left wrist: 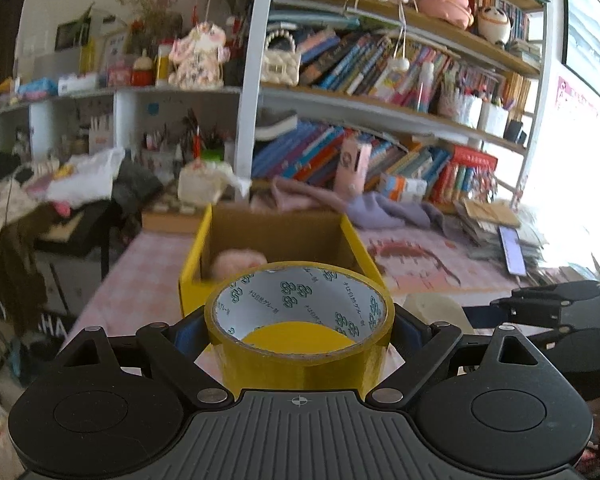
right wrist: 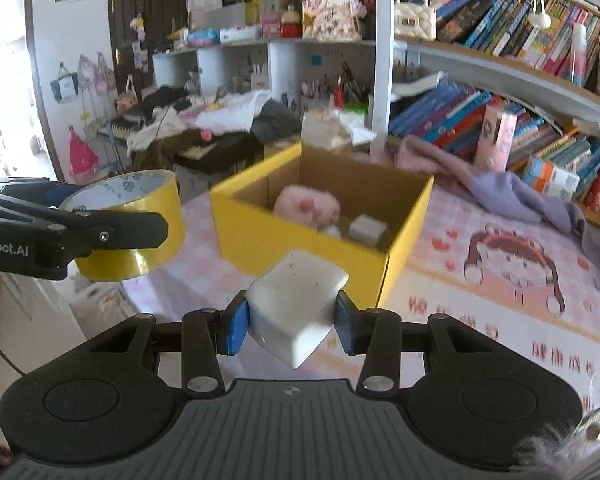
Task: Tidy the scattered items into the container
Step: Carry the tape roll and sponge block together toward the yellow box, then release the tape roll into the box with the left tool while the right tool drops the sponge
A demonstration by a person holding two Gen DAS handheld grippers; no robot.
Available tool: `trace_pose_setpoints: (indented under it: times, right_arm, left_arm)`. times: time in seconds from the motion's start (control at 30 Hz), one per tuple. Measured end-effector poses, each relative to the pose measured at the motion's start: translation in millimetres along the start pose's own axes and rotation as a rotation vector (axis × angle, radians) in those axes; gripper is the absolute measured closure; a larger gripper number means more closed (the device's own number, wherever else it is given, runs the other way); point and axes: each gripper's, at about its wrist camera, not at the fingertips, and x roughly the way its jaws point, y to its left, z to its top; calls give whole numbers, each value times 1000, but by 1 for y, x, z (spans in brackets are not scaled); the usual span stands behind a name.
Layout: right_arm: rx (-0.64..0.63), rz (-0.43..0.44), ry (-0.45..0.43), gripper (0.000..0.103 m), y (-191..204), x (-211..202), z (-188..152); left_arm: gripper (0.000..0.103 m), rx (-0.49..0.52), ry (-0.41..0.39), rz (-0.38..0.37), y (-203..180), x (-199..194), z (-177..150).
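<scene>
The yellow box (right wrist: 300,240) is sitting open on the bench (right wrist: 480,300), which is wearing a pink checked cover with a cartoon girl printed on it. Inside the box a pink plush toy (right wrist: 306,206) is lying toward the back, and a small white block (right wrist: 366,229) is resting just beside it.

A roll of yellow tape (left wrist: 300,332) is being carried by the left gripper (left wrist: 300,336), whose jaws are standing wide and pressing on the outside of the roll from both sides. The roll is lying with its hole facing up, the printed white inner lining showing. In the left wrist view it is hanging in front of the near wall of the box, and in the right wrist view it is showing apart from the box, off to the left of it.

The right gripper (right wrist: 292,320) is clenching a white foam block (right wrist: 296,308) between its blue pads (right wrist: 238,326); the block is sitting tilted, one corner pointing down. It is hanging near the closest corner of the box, outside it.

Behind the box a purple cloth (right wrist: 512,196) is lying crumpled on the bench, near a pink carton (right wrist: 496,140) standing upright. Shelves (right wrist: 500,64) crowded with books are filling the wall beyond, and a cluttered side desk (right wrist: 204,128) is showing to the left
</scene>
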Motion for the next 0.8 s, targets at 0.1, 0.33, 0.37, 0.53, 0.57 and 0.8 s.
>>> trace_pose_setpoints:
  times: [0.1,0.33,0.37,0.53,0.57,0.8]
  right_arm:
    - [-10,3,-26,62,-10,13,17]
    - [-53,-7,-50,62,-34,64,56]
    - [-60,-10,-42,62,-38,74,60]
    - [-129,-20,28,61,-50,126,71]
    - [-147,-20,46,61,-52,137,73]
    - [-245,-29,182,61,-64,206,71]
  left_arm:
    - [11,20,-16,0,2,21,18]
    - [11,60,10,-47,5,83,54]
    - [11,69,22,-54,5,96,58]
    - [11,81,99,-88,8,164,77]
    - [11,80,116,-87,10,180,80]
    - [11,72,321,-102,22,284,82]
